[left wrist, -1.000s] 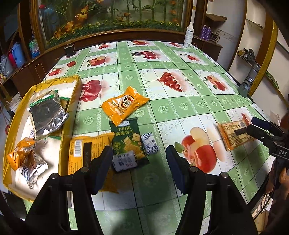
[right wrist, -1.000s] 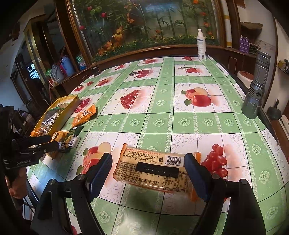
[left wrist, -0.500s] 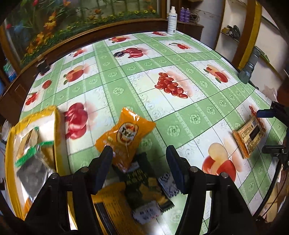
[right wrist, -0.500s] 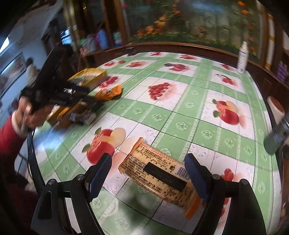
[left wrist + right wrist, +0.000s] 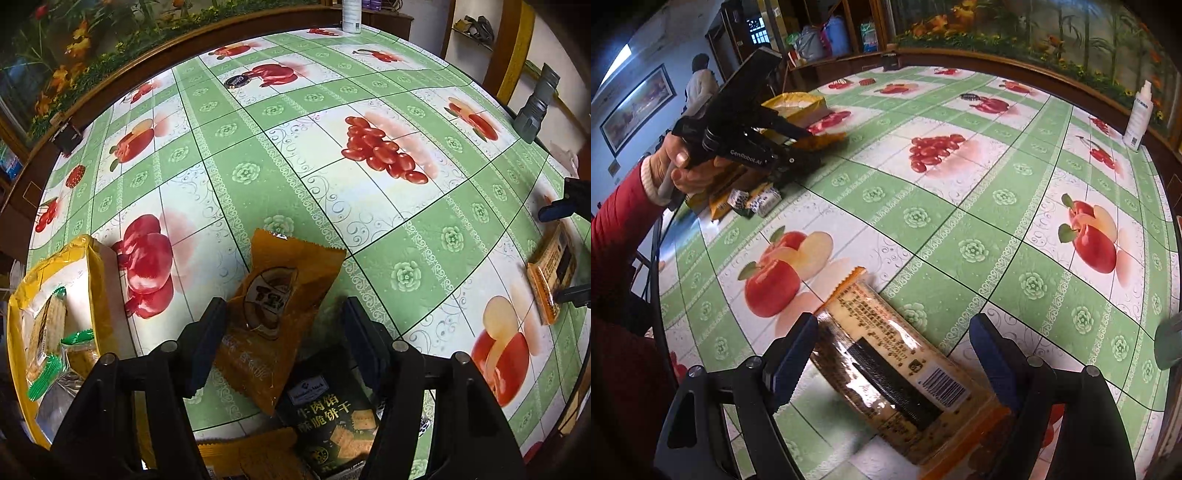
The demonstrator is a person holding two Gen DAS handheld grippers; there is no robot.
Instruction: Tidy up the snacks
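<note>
My left tongs (image 5: 282, 334) are opening astride the orange packet (image 5: 280, 314), lower centre; right tongs (image 5: 892, 356) spread over the cracker pack (image 5: 897, 373).

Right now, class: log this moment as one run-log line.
left gripper: jaws opening, astride orange snack packet | right gripper: open, astride cracker pack | yellow box: partly filled

table centre (image 5: 332, 122) lies bare; snack pile (image 5: 332, 424) and yellow box (image 5: 92, 280) crowd the near-left edge.
</note>
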